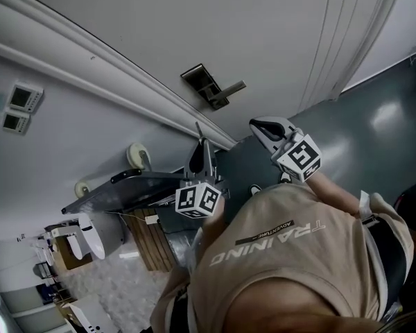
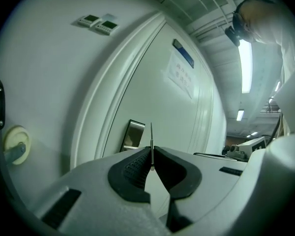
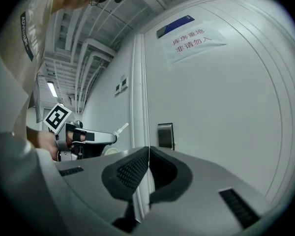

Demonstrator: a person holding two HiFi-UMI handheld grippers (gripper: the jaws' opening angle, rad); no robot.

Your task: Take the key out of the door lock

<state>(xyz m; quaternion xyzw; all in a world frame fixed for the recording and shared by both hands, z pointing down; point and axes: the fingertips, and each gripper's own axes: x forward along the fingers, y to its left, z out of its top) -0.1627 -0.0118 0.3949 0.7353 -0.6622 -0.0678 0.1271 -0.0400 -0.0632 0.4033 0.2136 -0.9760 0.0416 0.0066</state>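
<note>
Left tool (image 2: 151,154): closed on the key (image 2: 151,137). Grips it by the lower end, with the thin blade edge-on and standing straight up past the pads.

Head view agrees: left tool (image 1: 201,151) held up, key (image 1: 198,132) a thin sliver above the tips, pointing toward the door (image 1: 194,19).

Key: out of the lock, in the air, with a clear gap between blade tip and lock plate (image 1: 206,85).

Lock plate: carries a lever handle (image 1: 232,89) and sits near the door's edge, just beside the frame moulding (image 1: 90,61).

Right gripper view: shows the left tool (image 3: 113,137) with the key (image 3: 122,128) on the frame side, and the lock plate (image 3: 165,135) further in on the door.

Right tool (image 3: 149,154): jaws pressed together, nothing between them. In the head view, right tool (image 1: 260,125) held up near the door, apart from the left tool, on the other side of the lock plate.

Also noted: paper sign (image 3: 194,43) high on the door under a blue strip; two small wall panels (image 2: 98,22) on the wall beside the frame.
</note>
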